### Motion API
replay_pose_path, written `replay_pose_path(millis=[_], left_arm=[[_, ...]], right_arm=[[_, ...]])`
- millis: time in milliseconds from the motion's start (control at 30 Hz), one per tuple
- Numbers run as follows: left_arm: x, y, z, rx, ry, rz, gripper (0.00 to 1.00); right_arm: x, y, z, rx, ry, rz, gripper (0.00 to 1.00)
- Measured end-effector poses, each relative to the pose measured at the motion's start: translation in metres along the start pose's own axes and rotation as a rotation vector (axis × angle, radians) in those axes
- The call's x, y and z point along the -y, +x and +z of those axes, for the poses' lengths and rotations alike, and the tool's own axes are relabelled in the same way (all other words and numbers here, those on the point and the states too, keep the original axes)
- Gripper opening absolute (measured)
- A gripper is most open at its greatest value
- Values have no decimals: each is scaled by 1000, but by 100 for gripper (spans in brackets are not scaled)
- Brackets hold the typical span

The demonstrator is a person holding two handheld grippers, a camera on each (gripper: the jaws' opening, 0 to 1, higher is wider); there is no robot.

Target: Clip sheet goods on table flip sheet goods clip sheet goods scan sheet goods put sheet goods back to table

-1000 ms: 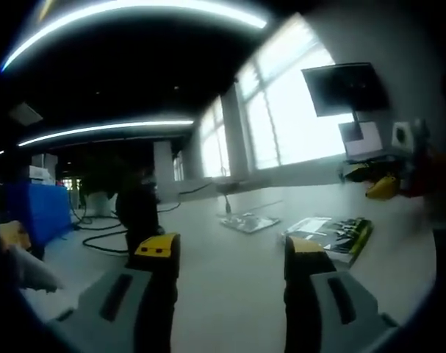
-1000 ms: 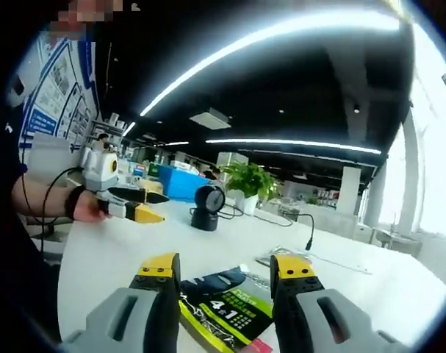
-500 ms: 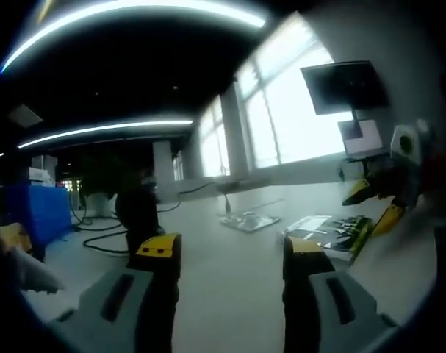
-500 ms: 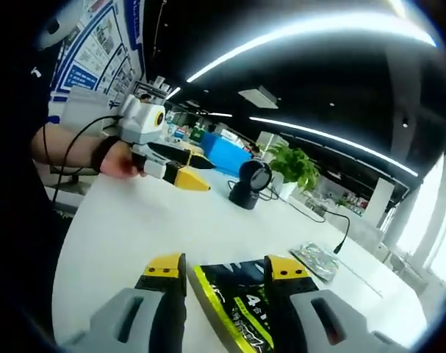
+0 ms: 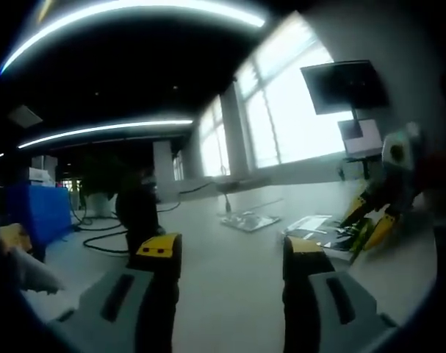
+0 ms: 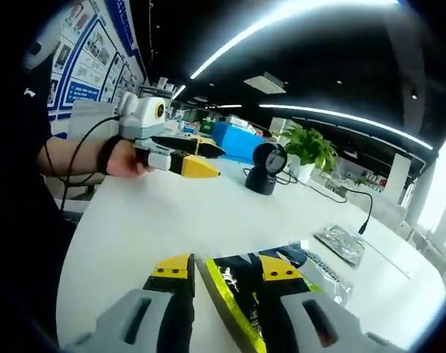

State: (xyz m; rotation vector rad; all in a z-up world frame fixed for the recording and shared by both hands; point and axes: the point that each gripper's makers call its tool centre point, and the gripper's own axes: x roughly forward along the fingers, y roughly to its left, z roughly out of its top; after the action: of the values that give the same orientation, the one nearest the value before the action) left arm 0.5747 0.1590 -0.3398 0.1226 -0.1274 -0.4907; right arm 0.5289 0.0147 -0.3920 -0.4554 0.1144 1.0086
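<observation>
open-plan office: ceiling light strips [image 6: 296,118], wall posters [image 6: 83,66], potted plant [image 6: 311,147]

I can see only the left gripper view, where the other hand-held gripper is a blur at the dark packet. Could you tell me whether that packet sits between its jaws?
Observer: Yes. In the right gripper view, the black packet with a lime-green edge lies between the jaws of the right hand-held gripper. The jaws stand apart and are not pressed on it.
Operator: Thank you. What is the dark shape beyond my left jaw?
Observer: It is a black scanner with a round face, standing upright on the white table.
Operator: Is there anything beyond it?
Observer: A leafy green potted plant stands beyond the scanner.
</observation>
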Motion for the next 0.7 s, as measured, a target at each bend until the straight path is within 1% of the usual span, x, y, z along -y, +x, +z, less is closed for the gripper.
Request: replay_pose_path(millis=[100,233,300,400,433,567,700], left_arm=[[0,0,0,-1,1,-2,47],[3,0,1,-2,1,-4,47],[3,0,1,-1,1,-3,47],[7,-1,3,-2,-2,-1,47],[8,-1,3,-2,-2,-2,46],[11,-1,4,-3,-2,-3,46],[12,-2,5,-3,-2,-3,46]], right_arm=[[-2,3,-6,-34,-23,10,26],[-5,6,-9,-51,-31,26,26],[-7,8,-11,-63,-33,32,24],[-2,8,-14,-81,-5,17,20],[-3,8,-15,-83,21,21,20],[-5,7,-16,-86,44,22,17],[-9,6,-16,-88,50,28,12]])
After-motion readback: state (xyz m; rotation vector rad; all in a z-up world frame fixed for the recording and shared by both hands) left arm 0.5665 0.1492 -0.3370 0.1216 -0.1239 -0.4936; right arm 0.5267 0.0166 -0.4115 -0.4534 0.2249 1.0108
